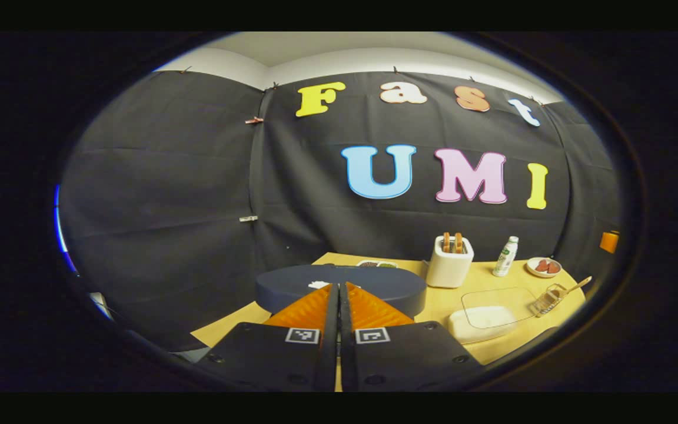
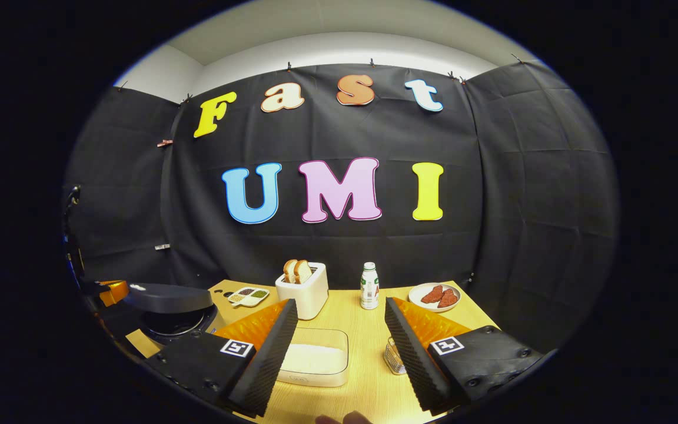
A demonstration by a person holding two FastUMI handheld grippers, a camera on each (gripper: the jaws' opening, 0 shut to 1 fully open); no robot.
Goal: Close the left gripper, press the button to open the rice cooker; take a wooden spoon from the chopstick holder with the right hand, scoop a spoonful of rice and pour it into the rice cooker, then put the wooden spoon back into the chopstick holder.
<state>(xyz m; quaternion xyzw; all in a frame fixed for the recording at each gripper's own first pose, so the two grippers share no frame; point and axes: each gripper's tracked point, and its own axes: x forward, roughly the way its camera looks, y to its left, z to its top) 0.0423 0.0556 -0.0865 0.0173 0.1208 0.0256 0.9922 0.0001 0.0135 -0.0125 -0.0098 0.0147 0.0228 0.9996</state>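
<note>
A: Hovering over the rice cooker (image 1: 342,287), our left gripper (image 1: 339,301) had its jaws pressed together, empty.

B: We judged the lid part-raised. Our right gripper (image 2: 339,330) gaped empty, above the rice box (image 2: 314,364); next, the wooden spoon (image 1: 576,286) in the chopstick holder (image 1: 547,301).

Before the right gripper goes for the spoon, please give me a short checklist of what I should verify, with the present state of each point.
1. Left gripper shut: ok.
2. Cooker lid raised off the pot: ok.
3. Right gripper open, holding nothing: ok.
4. Spoon in the holder, handle sticking out: ok.
5. Rice box uncovered for scooping: cannot tell.
</note>
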